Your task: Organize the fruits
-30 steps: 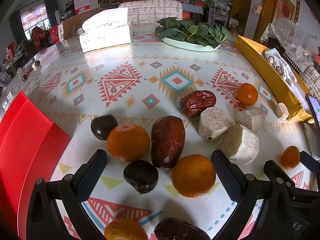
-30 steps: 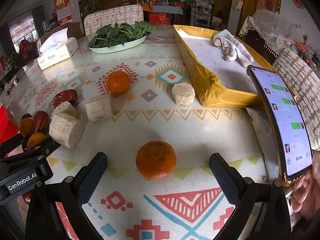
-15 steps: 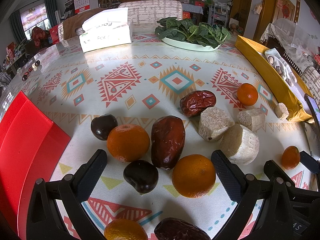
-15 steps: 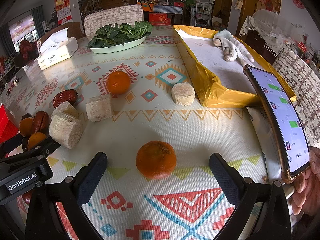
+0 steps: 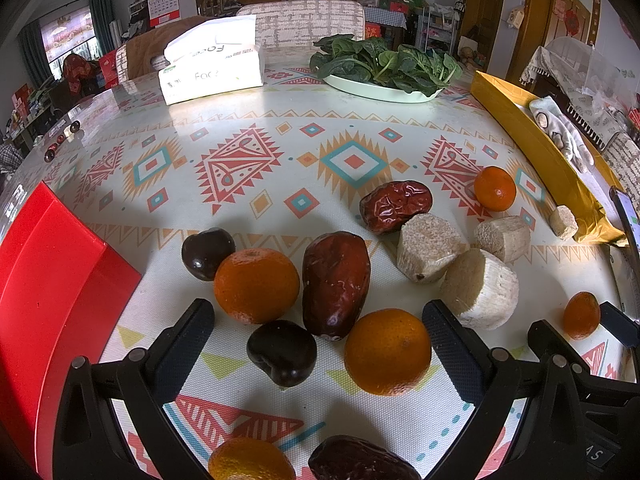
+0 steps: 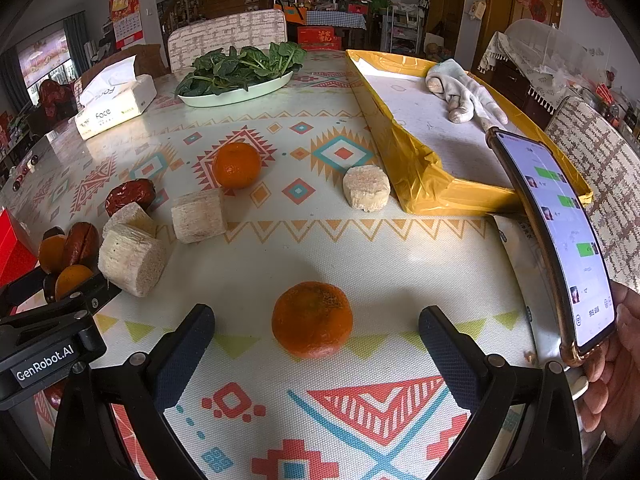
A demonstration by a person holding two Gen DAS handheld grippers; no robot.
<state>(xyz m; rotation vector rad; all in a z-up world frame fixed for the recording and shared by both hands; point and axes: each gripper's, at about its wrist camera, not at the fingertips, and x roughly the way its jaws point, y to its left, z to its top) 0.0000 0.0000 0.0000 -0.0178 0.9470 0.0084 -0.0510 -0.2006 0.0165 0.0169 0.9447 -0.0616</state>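
- Left gripper (image 5: 316, 344) was spread wide w/ nothing in it, sitting over a dark chestnut (image 5: 281, 353) & a mandarin (image 5: 387, 351) on the tablecloth (image 5: 248, 200).
- Right gripper (image 6: 316, 344) also wide apart, empty, a lone tangerine (image 6: 312, 319) on the cloth btwn its fingers.
- Red tray (image 5: 48, 280) was at the left, gold tray (image 6: 424, 176) on the right.
- A hand (image 6: 612, 376) held a phone (image 6: 560, 240) up at the right edge.

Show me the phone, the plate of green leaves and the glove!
phone (image 6: 560, 236): right wrist view, on its lit screen.
plate of green leaves (image 6: 240, 68): right wrist view, on the leaves.
glove (image 6: 464, 94): right wrist view, on its palm.
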